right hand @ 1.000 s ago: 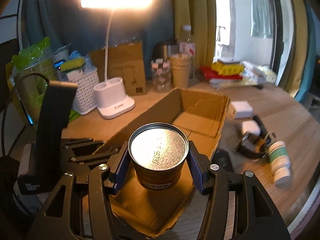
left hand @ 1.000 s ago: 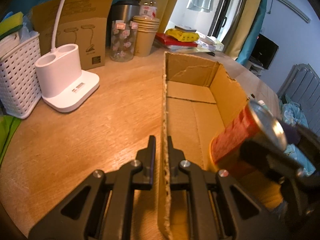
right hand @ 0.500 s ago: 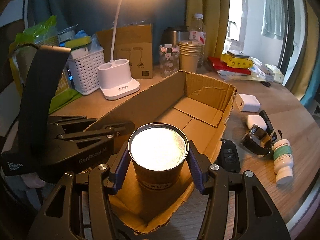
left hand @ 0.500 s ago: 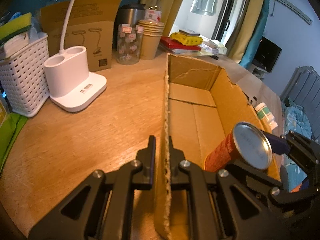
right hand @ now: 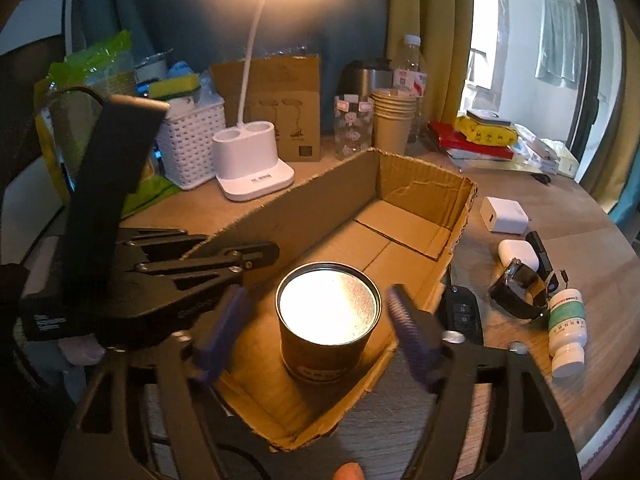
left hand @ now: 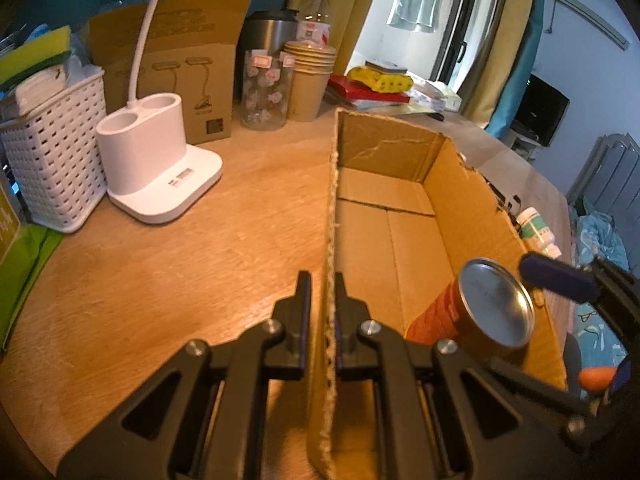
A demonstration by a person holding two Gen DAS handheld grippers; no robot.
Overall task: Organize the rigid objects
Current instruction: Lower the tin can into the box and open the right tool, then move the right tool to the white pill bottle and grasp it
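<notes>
worktop point(right hand: 568, 216): wood grain, rounded edge, lit warm by a lamp head glowing at the top of the right wrist view.

left side, back row: green packaging point(right hand: 100, 60); white lattice basket point(left hand: 52, 152) with a yellow-green sponge on top; white lamp base point(left hand: 156, 168) with two round wells and a thin bent neck; brown printed carton point(left hand: 192, 68) standing upright behind it.

centre back: steel flask point(left hand: 268, 36); clear jar with pink flowers point(left hand: 264, 96); stack of paper cups point(left hand: 308, 76); water bottle point(left hand: 316, 12) behind the cups. dark teal wall and mustard curtains behind.

centre: open cardboard box point(right hand: 416, 184), torn rims, long axis running away from both cameras. left gripper point(left hand: 322, 300) pressed together on the box's left wall, one finger either side of the cardboard. can point(right hand: 328, 320) with a shiny metal top standing upright on the box floor at the near end. right gripper point(right hand: 318, 320) spread wide, purple pads either side of the can and clear of it.

right of box: black car key point(right hand: 460, 308) just beside the box wall; white charger block point(right hand: 506, 214); white earbud case point(right hand: 516, 250); black watch point(right hand: 520, 288); white pill bottle with green label point(right hand: 566, 328) lying on its side.

right back: red book point(right hand: 468, 140) with a yellow item on it, loose papers, bright window, teal curtain.
</notes>
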